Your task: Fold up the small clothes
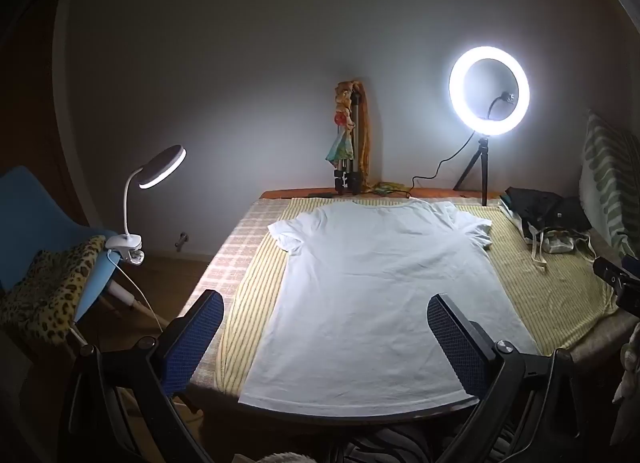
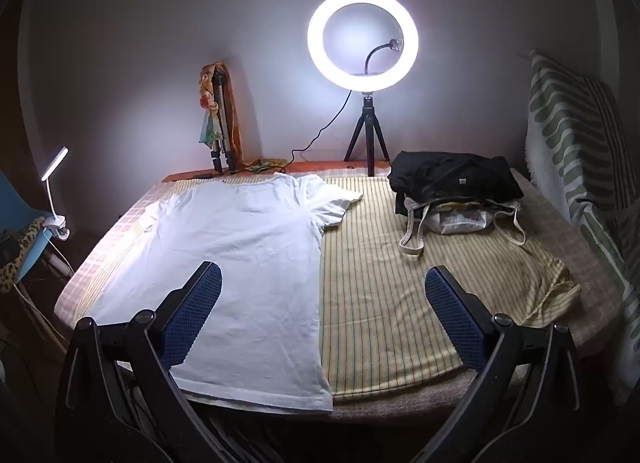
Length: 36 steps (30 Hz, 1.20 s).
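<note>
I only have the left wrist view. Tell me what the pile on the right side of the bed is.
Observer: A black garment lies on top of a cream tote bag, whose straps trail onto the striped sheet.
Operator: Report whether the white T-shirt's right sleeve touches that pile.
Observer: No. The white T-shirt ends at its sleeve tip, with bare sheet between it and the pile.
Operator: Give me the right gripper.
Observer: The right gripper is open and empty above the near edge, one of its fingers over the shirt.
</note>
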Each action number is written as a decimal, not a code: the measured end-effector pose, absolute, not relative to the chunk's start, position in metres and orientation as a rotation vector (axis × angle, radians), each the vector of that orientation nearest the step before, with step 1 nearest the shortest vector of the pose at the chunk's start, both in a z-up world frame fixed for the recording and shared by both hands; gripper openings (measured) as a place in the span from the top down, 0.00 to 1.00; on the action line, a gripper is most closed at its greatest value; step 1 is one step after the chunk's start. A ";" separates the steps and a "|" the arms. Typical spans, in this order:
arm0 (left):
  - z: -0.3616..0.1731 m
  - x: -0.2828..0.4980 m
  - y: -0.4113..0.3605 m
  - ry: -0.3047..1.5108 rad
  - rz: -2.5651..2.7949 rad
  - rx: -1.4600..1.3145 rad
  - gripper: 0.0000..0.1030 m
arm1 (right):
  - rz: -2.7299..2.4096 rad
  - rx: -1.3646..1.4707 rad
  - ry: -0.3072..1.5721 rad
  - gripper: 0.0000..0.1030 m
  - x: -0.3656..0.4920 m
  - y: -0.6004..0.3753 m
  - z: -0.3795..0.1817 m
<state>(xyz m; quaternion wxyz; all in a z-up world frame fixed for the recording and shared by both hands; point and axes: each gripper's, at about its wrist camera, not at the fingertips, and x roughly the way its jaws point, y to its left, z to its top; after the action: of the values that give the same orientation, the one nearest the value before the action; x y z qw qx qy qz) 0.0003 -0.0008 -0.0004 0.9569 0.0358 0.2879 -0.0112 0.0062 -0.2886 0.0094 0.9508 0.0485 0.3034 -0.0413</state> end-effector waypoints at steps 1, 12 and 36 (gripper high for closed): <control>-0.001 0.000 -0.002 0.584 -0.023 0.079 0.00 | -0.085 0.089 0.611 0.00 0.006 -0.288 0.009; 0.001 -0.003 0.003 0.563 -0.006 0.045 0.00 | -0.078 0.086 0.619 0.00 0.006 -0.287 0.013; 0.009 -0.008 -0.002 0.547 -0.003 0.043 0.00 | -0.080 0.092 0.616 0.00 0.006 -0.282 0.011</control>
<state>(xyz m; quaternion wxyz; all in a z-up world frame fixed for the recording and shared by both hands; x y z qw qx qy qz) -0.0081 -0.0017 0.0094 0.9626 0.0211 0.2700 -0.0013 0.0056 -0.2818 0.0111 0.9511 0.0454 0.3030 -0.0394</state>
